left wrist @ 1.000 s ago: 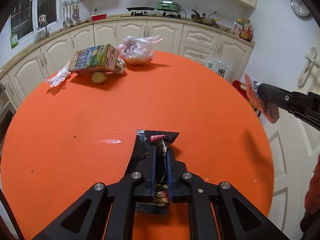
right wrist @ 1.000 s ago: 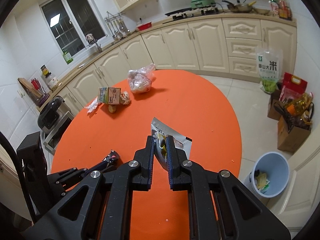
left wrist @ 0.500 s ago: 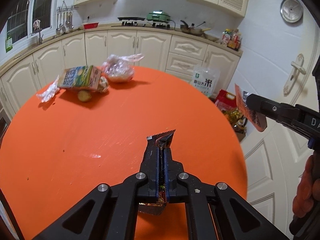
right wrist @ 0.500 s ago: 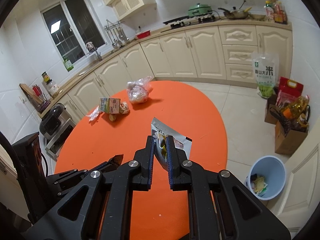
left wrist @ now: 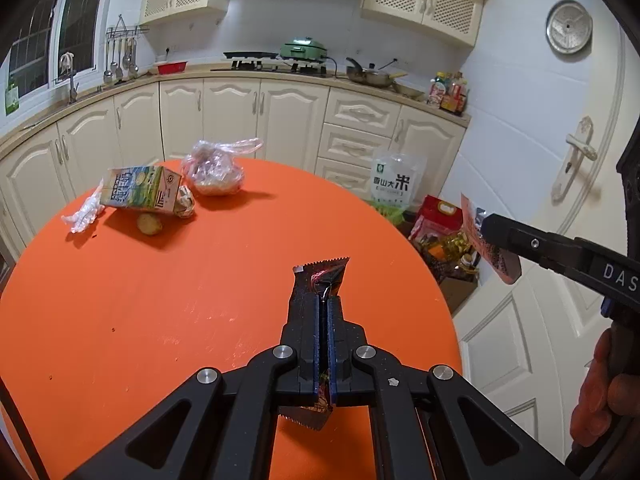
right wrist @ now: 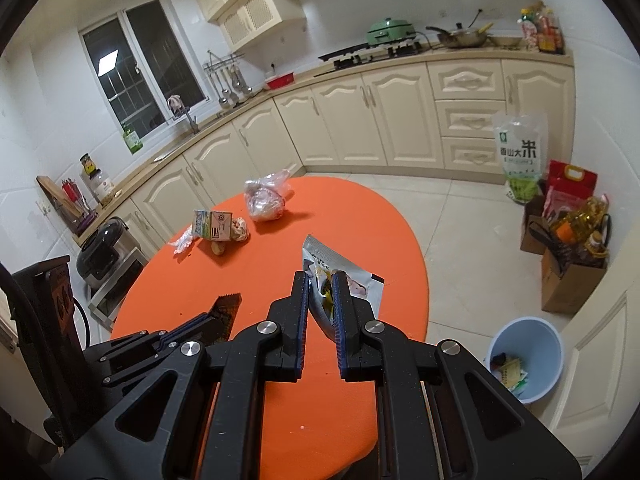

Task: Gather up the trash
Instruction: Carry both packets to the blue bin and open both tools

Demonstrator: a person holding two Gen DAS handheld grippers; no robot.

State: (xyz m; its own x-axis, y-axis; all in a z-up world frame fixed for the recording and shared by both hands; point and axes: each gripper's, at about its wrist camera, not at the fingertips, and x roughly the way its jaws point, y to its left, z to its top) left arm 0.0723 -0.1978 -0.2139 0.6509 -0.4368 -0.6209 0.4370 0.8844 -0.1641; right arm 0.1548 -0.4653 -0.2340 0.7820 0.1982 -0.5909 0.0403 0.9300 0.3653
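Both claws have lifted off the orange worktop [left wrist: 160, 300], the left claw [left wrist: 324, 312] clamped tight on a dark wrapper [left wrist: 324, 276] and the right claw [right wrist: 320, 284] pinching a pale packet [right wrist: 352, 280], so each should stay closed until over the blue bin [right wrist: 528, 344].

The room is lit from above by indoor light, and the pictures are bright and clear. The windows [right wrist: 148, 76] are dark, and a square ceiling lamp [right wrist: 108, 61] is mirrored in the glass. Soft short shadows are cast on the orange table [left wrist: 168, 280] beside the things far ahead of the left gripper [left wrist: 323, 304]. A faint shine is seen on the table to the left of that gripper. Straight lines are bent round near the edges, and the corners are cut off in black. No blur is seen near either gripper.
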